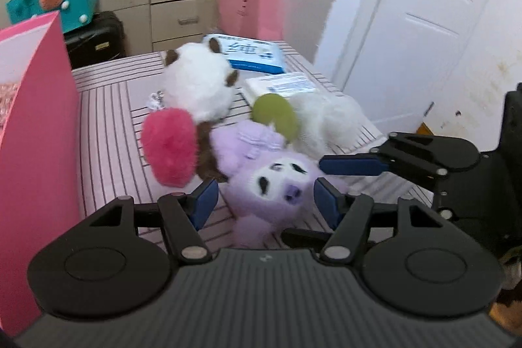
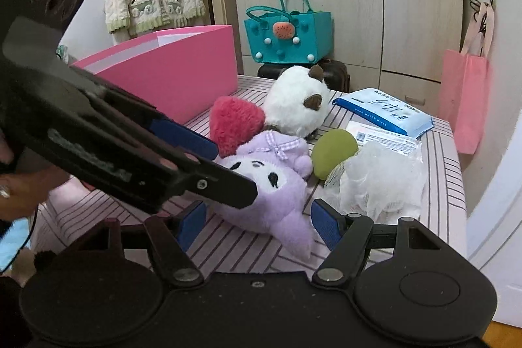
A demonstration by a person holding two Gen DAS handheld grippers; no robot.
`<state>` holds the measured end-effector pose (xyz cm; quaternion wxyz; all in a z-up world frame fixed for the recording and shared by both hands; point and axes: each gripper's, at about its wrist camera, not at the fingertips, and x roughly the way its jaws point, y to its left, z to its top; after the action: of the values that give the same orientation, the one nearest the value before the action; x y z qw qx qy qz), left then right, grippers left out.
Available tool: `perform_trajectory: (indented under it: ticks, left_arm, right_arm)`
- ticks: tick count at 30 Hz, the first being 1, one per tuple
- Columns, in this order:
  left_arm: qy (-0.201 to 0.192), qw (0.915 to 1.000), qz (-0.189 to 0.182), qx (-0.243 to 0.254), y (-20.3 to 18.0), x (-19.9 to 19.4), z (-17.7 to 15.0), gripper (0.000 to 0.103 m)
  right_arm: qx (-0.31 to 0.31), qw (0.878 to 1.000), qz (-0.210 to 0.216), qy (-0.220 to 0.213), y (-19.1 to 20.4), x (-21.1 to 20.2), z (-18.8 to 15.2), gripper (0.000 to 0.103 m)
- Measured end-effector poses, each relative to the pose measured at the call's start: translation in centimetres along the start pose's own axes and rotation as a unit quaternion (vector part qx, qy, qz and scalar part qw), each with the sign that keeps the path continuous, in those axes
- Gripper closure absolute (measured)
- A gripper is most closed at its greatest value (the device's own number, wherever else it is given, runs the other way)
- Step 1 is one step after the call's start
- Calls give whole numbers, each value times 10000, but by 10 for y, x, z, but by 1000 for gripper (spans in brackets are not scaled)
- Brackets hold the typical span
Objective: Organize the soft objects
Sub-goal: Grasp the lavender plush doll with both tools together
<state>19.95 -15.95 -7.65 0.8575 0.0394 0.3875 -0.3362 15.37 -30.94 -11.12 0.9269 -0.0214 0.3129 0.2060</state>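
Note:
A purple plush [image 1: 261,181] [image 2: 274,185] lies on the striped table [image 1: 107,126] [image 2: 440,158]. Behind it are a red fluffy heart [image 1: 169,145] [image 2: 233,123], a white round plush with brown ears [image 1: 199,80] [image 2: 295,100], a green sponge [image 1: 275,114] [image 2: 332,152] and a white mesh puff [image 1: 326,123] [image 2: 381,178]. My left gripper [image 1: 266,199] is open, its jaws on either side of the purple plush's head without touching it. My right gripper [image 2: 257,222] is open just before the plush's lower end. It also shows in the left wrist view [image 1: 352,167].
An open pink box [image 1: 29,132] [image 2: 169,67] stands at the table's left. A blue wipes pack [image 1: 251,54] [image 2: 385,113] and a white packet [image 1: 280,85] lie at the back. A pink bag [image 2: 463,100], a teal bag [image 2: 287,31] and a door [image 1: 424,22] surround the table.

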Motion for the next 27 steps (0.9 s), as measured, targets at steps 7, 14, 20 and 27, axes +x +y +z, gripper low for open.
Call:
perform_trajectory:
  ticks: [7,14,20,27]
  left_arm:
    - [120,9993,-278,-237,11,14,3,41]
    - [213,9981,-459,-361,12,18,-6,47]
    - [145,9986,-419,-300,7,18,-10,50]
    - [-34,9990,-250,-368,-1,15,-18,54]
  right_arm:
    - [-250,9996,-101,65,2,10,6,28]
    - [-130,9994,-94,309,4,14,5,36]
    - [-152,9993,-225,259,9,13,0,42]
    - [8,9993,-350,158,9,15,-4,45]
